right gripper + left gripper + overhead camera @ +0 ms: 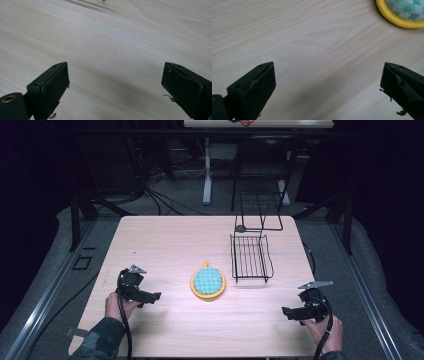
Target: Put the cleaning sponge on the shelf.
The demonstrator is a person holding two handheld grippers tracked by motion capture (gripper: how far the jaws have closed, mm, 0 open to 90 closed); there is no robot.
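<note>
Holding both jaw pairs wide apart and empty, I flank the round yellow-rimmed, teal-padded brush [208, 282]. My left gripper [150, 296] and right gripper [287, 312] seem poised to approach.

My left gripper [156, 296] is matt black, with a grey three-cornered plate on top and a black cable trailing from it back along my forearm. The sleeve on that arm is dark and mottled, like camouflage cloth. My right gripper [286, 311] is the same black build, with its own grey plate and a looping black cable. Seen close, my jaws are blocky black pads with scuffed, frayed edges and small screw holes.
</note>
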